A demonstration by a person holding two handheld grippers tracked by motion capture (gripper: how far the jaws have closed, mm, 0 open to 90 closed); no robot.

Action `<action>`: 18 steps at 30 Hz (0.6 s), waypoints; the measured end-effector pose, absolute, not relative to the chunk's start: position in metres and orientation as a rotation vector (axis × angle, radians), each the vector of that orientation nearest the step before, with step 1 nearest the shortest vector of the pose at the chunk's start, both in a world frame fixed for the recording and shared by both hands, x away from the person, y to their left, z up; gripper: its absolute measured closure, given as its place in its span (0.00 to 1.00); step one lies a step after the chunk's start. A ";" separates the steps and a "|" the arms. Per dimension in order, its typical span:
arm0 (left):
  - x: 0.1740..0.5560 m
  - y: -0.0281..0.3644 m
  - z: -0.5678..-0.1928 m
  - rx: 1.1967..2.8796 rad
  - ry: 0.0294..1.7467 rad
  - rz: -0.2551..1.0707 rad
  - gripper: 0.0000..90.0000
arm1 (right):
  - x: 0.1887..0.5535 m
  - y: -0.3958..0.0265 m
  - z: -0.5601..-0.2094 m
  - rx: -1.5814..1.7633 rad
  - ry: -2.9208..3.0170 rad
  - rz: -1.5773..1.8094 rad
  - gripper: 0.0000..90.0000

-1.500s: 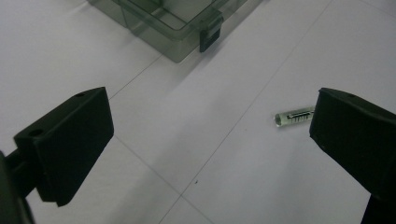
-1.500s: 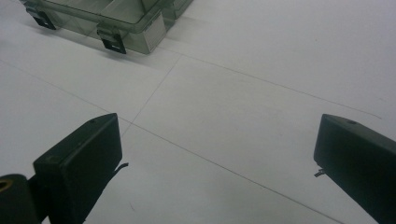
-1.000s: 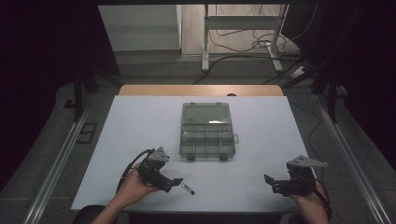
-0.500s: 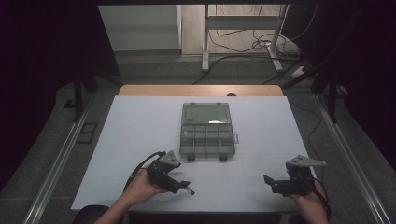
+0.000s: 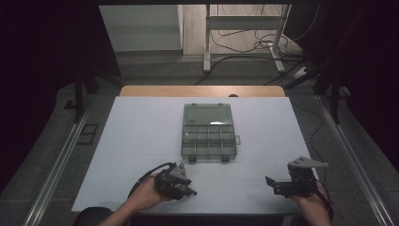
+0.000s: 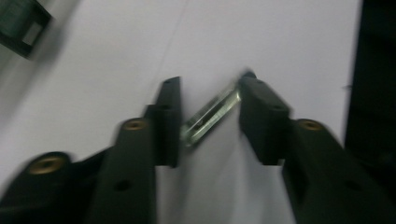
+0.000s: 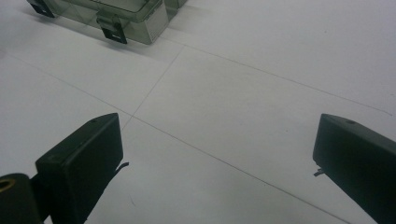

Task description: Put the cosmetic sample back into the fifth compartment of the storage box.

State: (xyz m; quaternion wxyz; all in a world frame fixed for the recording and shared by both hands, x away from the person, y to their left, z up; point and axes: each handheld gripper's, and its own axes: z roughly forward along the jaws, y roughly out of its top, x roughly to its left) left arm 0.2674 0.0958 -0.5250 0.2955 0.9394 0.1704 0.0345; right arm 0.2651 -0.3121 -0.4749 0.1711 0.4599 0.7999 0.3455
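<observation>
A small clear glassy tube (image 6: 210, 114) lies aslant on the white table between the jaws of my left gripper (image 6: 210, 80). Its jaws have just been closing, and each end of the tube now touches a pad. In the high view, the left gripper (image 5: 190, 190) is low at the table's front, left of centre, with its tip over the tube. Front right, my right gripper (image 5: 269, 181) is held open above bare table, with nothing between its jaws (image 7: 219, 126).
A clear plastic compartment box (image 5: 208, 136) with its lid folded back sits mid-table beyond both grippers; its latches (image 7: 112, 30) face the front. The white table top (image 5: 141, 132) ends close behind both hands. Dark floor and cables lie beyond the far edge.
The left hand has moved right and slightly down toward the small tube, and its jaws have closed from wide to around it. The right hand has stayed still.
</observation>
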 end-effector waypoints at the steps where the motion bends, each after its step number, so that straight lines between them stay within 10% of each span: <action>1: 0.269 0.096 -0.524 2.504 0.449 0.076 0.82 | 0.265 -0.312 -0.475 1.307 2.272 0.980 0.02; 18: 0.272 0.100 -0.517 2.448 0.523 0.052 0.90 | 0.266 -0.312 -0.475 1.305 2.278 0.975 0.03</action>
